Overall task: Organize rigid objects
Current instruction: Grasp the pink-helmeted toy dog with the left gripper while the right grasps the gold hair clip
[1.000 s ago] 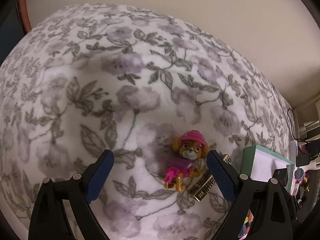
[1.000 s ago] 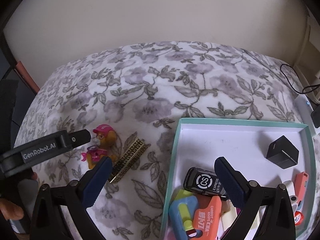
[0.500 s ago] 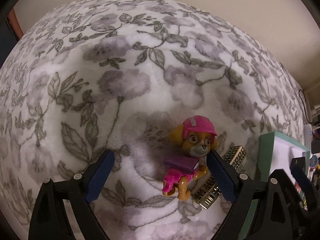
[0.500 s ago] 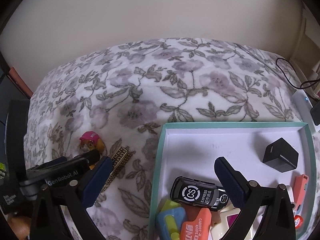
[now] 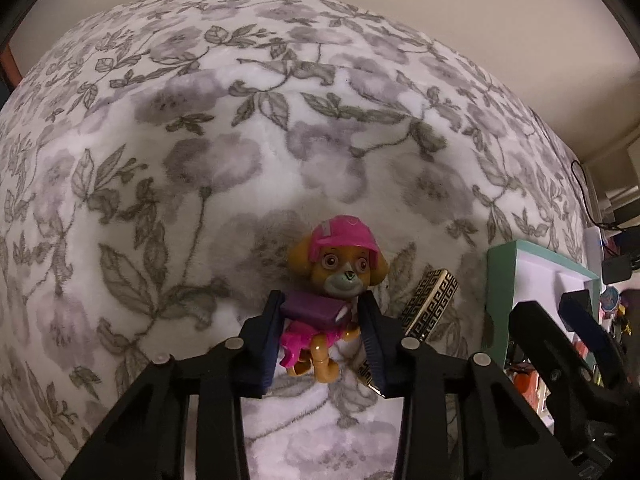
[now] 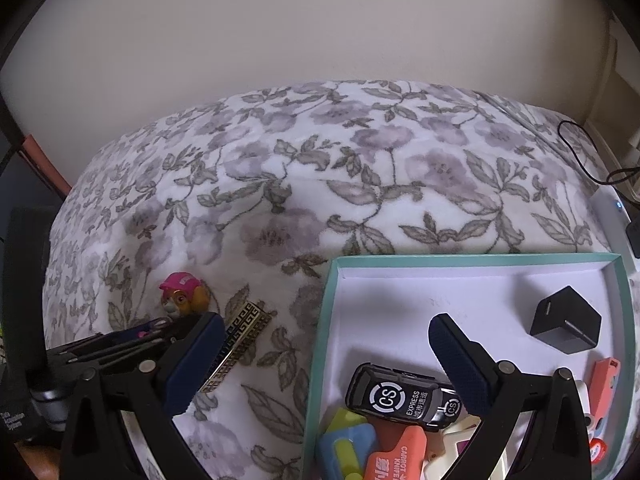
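The left tool (image 5: 320, 312), which a second ago hung wide open above the floral fleece blanket (image 5: 280, 140), has come down and its jaws are closing on the small plastic puppy figure with a pink cap and purple backpack (image 5: 340, 264); the dark blue pads (image 5: 272, 336) now sit against either side of the backpack, where before they stood well apart from the toy. The puppy stands upright on the blanket, its head above the pads, in much the same spot as earlier. Just beside it lies the flat gold-and-black bar with a Greek-key pattern (image 5: 430, 294), its lower end hidden behind the right-hand pad. In the right wrist view, the right tool (image 6: 324, 356) hovers open and empty over the near-left corner of the teal-rimmed white box (image 6: 480, 258), hardly shifted. Inside the box lie a black cube charger (image 6: 566, 322), a black stamp marked "CS EXPRESS" (image 6: 400, 394), an orange knife case (image 6: 396, 460) and a blue-and-yellow piece (image 6: 346, 446).
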`<state>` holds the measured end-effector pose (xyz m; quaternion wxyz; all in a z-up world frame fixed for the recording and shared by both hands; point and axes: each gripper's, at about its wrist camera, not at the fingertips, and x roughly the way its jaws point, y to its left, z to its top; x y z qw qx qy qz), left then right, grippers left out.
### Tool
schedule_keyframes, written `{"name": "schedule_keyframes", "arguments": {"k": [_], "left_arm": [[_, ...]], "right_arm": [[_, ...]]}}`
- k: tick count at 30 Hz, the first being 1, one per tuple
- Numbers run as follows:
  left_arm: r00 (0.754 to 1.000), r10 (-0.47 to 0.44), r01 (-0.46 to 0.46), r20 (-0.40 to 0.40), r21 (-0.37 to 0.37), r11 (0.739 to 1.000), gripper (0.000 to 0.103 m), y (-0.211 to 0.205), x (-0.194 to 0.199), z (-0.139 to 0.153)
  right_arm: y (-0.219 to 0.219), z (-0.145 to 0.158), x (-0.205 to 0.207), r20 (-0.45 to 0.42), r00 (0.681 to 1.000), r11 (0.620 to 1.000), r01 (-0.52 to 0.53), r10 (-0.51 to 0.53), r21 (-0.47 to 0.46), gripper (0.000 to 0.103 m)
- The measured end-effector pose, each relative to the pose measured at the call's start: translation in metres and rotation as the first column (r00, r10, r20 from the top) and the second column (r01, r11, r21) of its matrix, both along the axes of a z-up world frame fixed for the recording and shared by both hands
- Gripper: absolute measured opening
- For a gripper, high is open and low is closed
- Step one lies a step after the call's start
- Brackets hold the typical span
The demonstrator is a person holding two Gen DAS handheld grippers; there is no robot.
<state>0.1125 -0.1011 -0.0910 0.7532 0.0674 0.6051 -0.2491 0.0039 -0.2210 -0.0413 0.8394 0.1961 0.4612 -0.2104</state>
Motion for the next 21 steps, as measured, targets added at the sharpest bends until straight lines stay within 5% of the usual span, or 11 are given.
{"name": "schedule_keyframes", "arguments": {"k": [13, 21], "left_arm": [[0.997, 0.078, -0.077, -0.023, 0.047, 0.996, 0.039, 0.038, 0.005, 0.002], [0.987, 0.153, -0.152, -0.049, 0.034, 0.988, 0.039, 0.067, 0.015, 0.000]], "right_arm": [[0.023, 0.006, 0.015, 0.014, 0.990, 0.988, -0.140, 0.141, -0.067, 0.103], [0.047, -0.004, 0.018, -0.043, 0.948, 0.940, -0.320, 0.317, -0.119, 0.103]]}}
